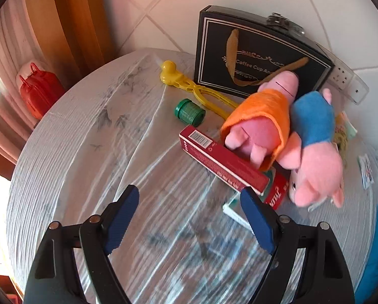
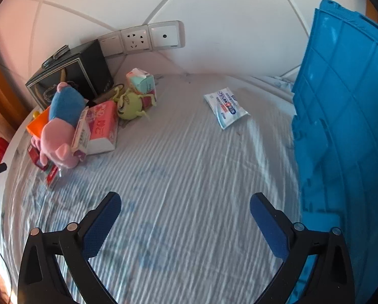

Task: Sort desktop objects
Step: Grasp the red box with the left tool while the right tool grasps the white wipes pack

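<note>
Both the left gripper (image 1: 189, 209) and right gripper (image 2: 185, 215) hover with jaws released and empty, since the toys (image 1: 285, 136) and boxes (image 1: 221, 159) lie heaped by the wall, awaiting the blue crate (image 2: 340, 116) on the worktop (image 2: 189, 172).

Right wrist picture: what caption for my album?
Open right gripper above striped tablecloth, wipes packet ahead, blue crate right, plush toys left.

Left gripper (image 1: 189, 205): black plastic frame, blue ribbed finger pads (image 1: 123, 219), silver screws. Right gripper (image 2: 185, 214): same build, blue textured pads (image 2: 101, 228).
</note>
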{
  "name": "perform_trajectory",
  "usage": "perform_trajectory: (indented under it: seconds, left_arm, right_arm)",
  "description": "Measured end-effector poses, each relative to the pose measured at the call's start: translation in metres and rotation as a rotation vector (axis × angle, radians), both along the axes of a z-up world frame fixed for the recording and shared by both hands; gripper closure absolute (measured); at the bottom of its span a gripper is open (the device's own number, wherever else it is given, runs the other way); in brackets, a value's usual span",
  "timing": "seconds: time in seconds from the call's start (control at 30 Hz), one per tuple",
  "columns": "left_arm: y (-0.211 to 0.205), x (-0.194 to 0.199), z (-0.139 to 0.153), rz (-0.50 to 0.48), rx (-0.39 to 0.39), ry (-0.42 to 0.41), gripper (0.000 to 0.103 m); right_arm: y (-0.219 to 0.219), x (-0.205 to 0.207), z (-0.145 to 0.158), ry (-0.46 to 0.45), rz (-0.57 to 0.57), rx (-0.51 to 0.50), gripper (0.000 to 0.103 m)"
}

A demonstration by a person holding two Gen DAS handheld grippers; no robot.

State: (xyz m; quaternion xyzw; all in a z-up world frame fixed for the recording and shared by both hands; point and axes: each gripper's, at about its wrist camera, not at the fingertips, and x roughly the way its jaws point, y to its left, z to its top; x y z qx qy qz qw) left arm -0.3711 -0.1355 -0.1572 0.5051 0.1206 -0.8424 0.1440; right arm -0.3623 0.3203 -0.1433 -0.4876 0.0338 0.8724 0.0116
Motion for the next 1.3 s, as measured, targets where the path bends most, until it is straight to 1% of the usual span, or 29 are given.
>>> perform_trajectory:
  seconds: [0.1, 0.2, 0.23, 0.4, 0.47, 0.53, 0.57, 0.6, 0.63, 0.67, 0.73, 0.77, 0.83, 0.97, 1.1, 1.17, 1.2, 1.23, 1.27, 1.3]
  left_arm:
    - [-0.003, -0.029, -0.014, 0.034, 0.035, -0.025, 0.021]
    - [0.000, -0.054, -0.031, 0.042, 0.078, -0.054, 0.021]
    - [0.003, -0.062, -0.038, 0.042, 0.085, -0.076, 0.021]
    - [0.005, -0.078, -0.064, 0.060, 0.083, -0.127, 0.021]
    - [0.004, -0.083, -0.074, 0.057, 0.064, -0.147, 0.021]
    - [0.005, -0.086, -0.084, 0.037, 0.030, -0.175, 0.021]
    - [0.005, -0.086, -0.086, 0.023, 0.014, -0.178, 0.024]
    - [0.004, -0.085, -0.088, 0.015, -0.005, -0.179, 0.036]
    - [0.003, -0.083, -0.090, 0.010, -0.025, -0.191, 0.044]
    - [0.000, -0.082, -0.093, 0.007, -0.032, -0.204, 0.061]
    - [-0.008, -0.080, -0.098, 0.002, -0.019, -0.220, 0.074]
    - [-0.010, -0.079, -0.098, -0.005, -0.020, -0.212, 0.076]
    - [-0.013, -0.076, -0.097, -0.014, -0.048, -0.206, 0.076]
    - [-0.015, -0.072, -0.096, -0.030, -0.038, -0.183, 0.077]
    - [-0.014, -0.067, -0.092, -0.035, -0.043, -0.167, 0.078]
    - [-0.013, -0.063, -0.089, -0.035, -0.044, -0.163, 0.078]
    - [-0.012, -0.061, -0.088, -0.038, -0.045, -0.164, 0.078]
    - [-0.010, -0.059, -0.086, -0.043, -0.049, -0.165, 0.078]
    - [-0.009, -0.057, -0.085, -0.047, -0.053, -0.162, 0.078]
    - [-0.007, -0.053, -0.083, -0.052, -0.055, -0.156, 0.079]
  right_arm:
    - [0.006, -0.037, -0.013, -0.003, -0.014, 0.021, 0.000]
    - [0.012, -0.066, -0.025, 0.001, -0.020, 0.031, 0.000]
    - [0.015, -0.075, -0.028, 0.003, -0.021, 0.035, 0.000]
    - [0.033, -0.120, -0.047, -0.016, -0.034, 0.051, 0.000]
    - [0.042, -0.138, -0.055, -0.037, -0.046, 0.054, 0.000]
    - [0.054, -0.158, -0.067, -0.066, -0.067, 0.060, 0.000]
    - [0.060, -0.166, -0.074, -0.084, -0.074, 0.062, 0.000]
    - [0.066, -0.175, -0.080, -0.103, -0.081, 0.064, 0.000]
    - [0.072, -0.183, -0.086, -0.121, -0.095, 0.074, 0.000]
    - [0.077, -0.189, -0.091, -0.130, -0.100, 0.082, 0.000]
    - [0.084, -0.203, -0.101, -0.146, -0.098, 0.087, 0.000]
    - [0.086, -0.209, -0.104, -0.152, -0.089, 0.092, 0.000]
    - [0.088, -0.221, -0.111, -0.160, -0.074, 0.119, 0.000]
    - [0.085, -0.242, -0.122, -0.175, -0.032, 0.158, 0.000]
    - [0.086, -0.254, -0.132, -0.205, -0.027, 0.134, 0.000]
    - [0.086, -0.254, -0.132, -0.202, -0.035, 0.110, 0.000]
    - [0.086, -0.252, -0.132, -0.199, -0.038, 0.104, 0.005]
    - [0.085, -0.251, -0.131, -0.200, -0.038, 0.106, 0.024]
    - [0.084, -0.249, -0.131, -0.203, -0.036, 0.106, 0.028]
    - [0.083, -0.246, -0.129, -0.202, -0.038, 0.099, 0.038]
